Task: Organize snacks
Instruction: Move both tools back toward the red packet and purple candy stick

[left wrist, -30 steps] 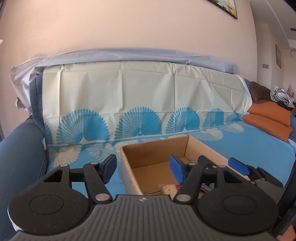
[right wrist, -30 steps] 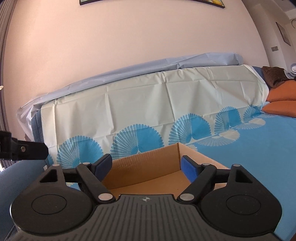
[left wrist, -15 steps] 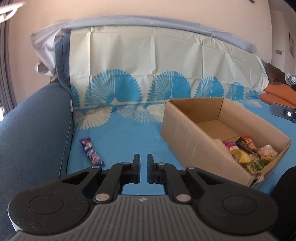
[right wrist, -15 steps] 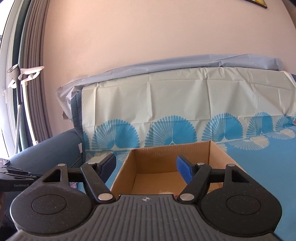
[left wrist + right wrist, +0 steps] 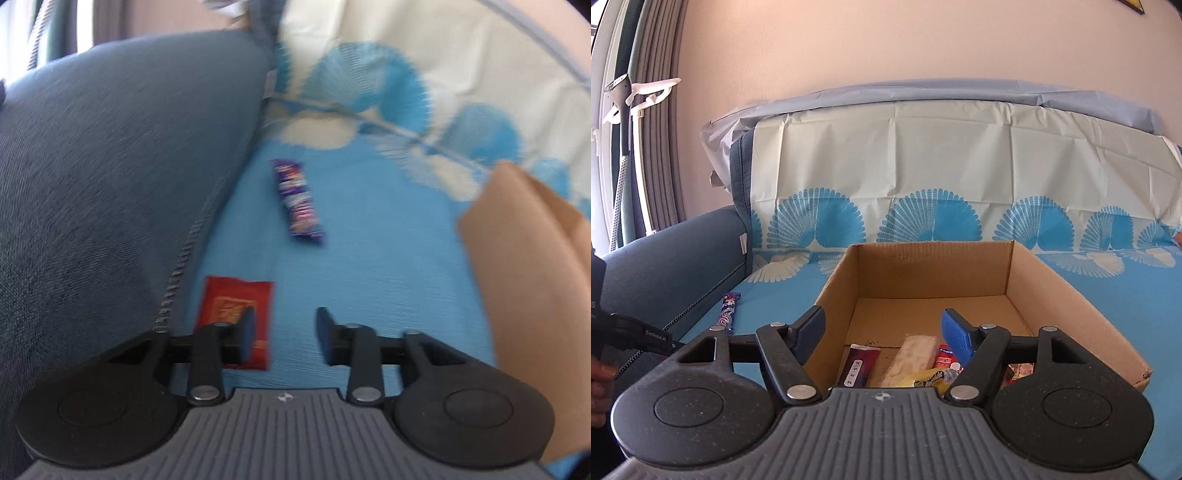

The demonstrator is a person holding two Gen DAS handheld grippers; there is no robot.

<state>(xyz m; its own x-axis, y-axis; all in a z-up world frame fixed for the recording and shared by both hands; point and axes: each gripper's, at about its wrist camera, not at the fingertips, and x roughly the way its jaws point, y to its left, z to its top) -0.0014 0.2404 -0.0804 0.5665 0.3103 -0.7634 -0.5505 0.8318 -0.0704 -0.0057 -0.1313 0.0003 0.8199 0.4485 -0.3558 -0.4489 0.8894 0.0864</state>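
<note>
A purple snack bar [image 5: 299,201] lies on the blue sofa cover, and a red snack packet [image 5: 236,314] lies nearer, partly under my left finger. My left gripper [image 5: 284,334] is open and empty above the cover, just right of the red packet. The cardboard box [image 5: 532,280] stands to its right. In the right wrist view my right gripper [image 5: 882,334] is open and empty over the near end of the box [image 5: 1071,295], which holds several snacks [image 5: 912,360]. The purple bar [image 5: 728,308] lies left of the box.
The grey-blue sofa armrest [image 5: 110,166] rises on the left. The fan-patterned cover drapes over the sofa back [image 5: 942,158]. The left hand-held gripper's body [image 5: 631,334] shows at the left edge of the right wrist view. Curtains [image 5: 653,129] hang at far left.
My left gripper swung left and down toward the seat, shut midway, and now stands open by the red packet. My right gripper tilted down, bringing the box's snacks into view.
</note>
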